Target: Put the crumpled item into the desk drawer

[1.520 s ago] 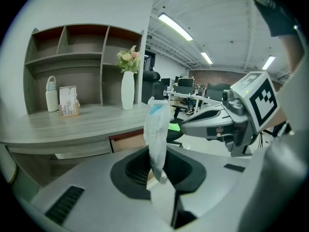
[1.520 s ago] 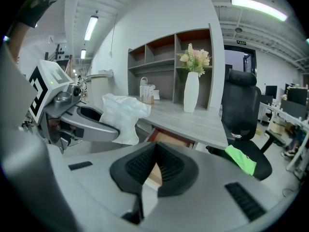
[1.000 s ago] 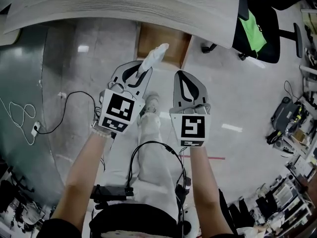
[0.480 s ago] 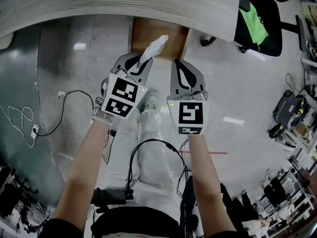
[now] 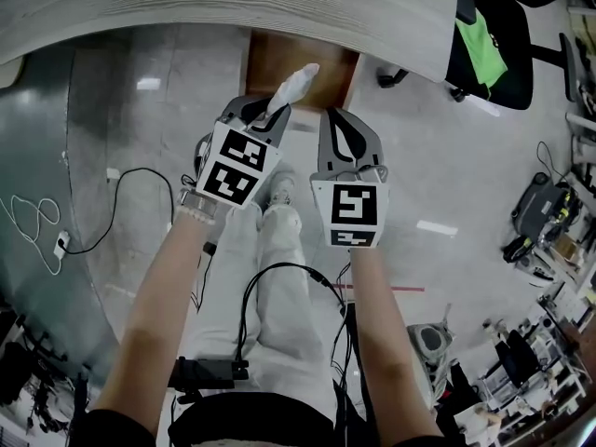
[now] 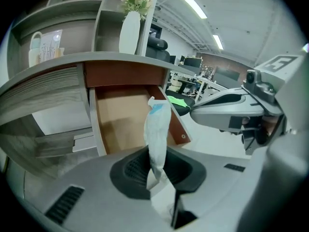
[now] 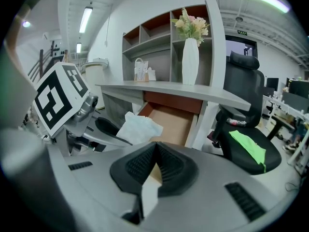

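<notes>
My left hand-held gripper (image 6: 155,173) is clamped on the crumpled item (image 6: 157,127), which juts out from its jaws toward the open desk drawer (image 6: 118,122). My right hand-held gripper (image 7: 154,163) hovers just beside it, jaws together, empty.

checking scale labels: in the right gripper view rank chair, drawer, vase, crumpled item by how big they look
1. chair
2. drawer
3. crumpled item, though it is nearer the camera
4. vase

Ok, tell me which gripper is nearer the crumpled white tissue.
Left. The left gripper clamps the crumpled white tissue between its jaws; the right gripper hangs beside it, shut, empty, not touching it.
</notes>
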A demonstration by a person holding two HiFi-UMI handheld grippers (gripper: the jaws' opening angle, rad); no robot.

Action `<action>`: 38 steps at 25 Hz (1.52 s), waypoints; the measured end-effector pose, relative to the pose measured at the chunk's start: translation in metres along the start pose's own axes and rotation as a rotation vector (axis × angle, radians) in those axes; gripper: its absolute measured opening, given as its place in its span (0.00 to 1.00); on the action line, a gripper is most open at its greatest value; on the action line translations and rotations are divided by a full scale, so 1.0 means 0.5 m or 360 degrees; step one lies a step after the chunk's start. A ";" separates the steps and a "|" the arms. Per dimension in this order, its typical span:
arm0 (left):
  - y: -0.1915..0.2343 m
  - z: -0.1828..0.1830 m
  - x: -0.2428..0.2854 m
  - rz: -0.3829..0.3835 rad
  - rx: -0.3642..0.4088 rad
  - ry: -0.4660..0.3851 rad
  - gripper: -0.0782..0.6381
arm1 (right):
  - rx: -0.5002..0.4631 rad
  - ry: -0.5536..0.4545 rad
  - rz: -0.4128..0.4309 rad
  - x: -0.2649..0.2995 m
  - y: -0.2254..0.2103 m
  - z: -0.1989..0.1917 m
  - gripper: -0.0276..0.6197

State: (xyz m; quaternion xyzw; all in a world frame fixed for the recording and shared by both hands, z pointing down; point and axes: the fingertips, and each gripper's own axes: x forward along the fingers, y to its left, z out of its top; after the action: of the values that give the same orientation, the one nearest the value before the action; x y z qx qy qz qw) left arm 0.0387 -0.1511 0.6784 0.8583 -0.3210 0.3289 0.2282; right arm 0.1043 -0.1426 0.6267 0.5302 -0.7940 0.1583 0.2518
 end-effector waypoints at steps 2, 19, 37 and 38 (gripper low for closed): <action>0.001 -0.005 0.003 -0.0006 -0.0002 0.0015 0.21 | 0.0001 0.0011 0.0000 0.001 0.002 -0.005 0.05; 0.006 -0.030 0.007 0.0056 0.0048 0.0079 0.33 | 0.0004 0.0055 0.0012 -0.001 0.009 -0.026 0.05; 0.052 0.001 -0.032 0.0220 0.0048 -0.0049 0.33 | -0.0002 0.0050 0.0006 -0.004 0.018 -0.018 0.05; 0.053 0.002 -0.033 0.0227 0.0050 -0.0059 0.33 | -0.0003 0.0050 0.0006 -0.004 0.018 -0.018 0.05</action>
State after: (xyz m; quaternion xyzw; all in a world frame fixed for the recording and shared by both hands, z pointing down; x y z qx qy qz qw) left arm 0.0110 -0.1635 0.6705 0.8427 -0.3804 0.3333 0.1847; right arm 0.0985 -0.1329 0.6333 0.5260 -0.7911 0.1663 0.2642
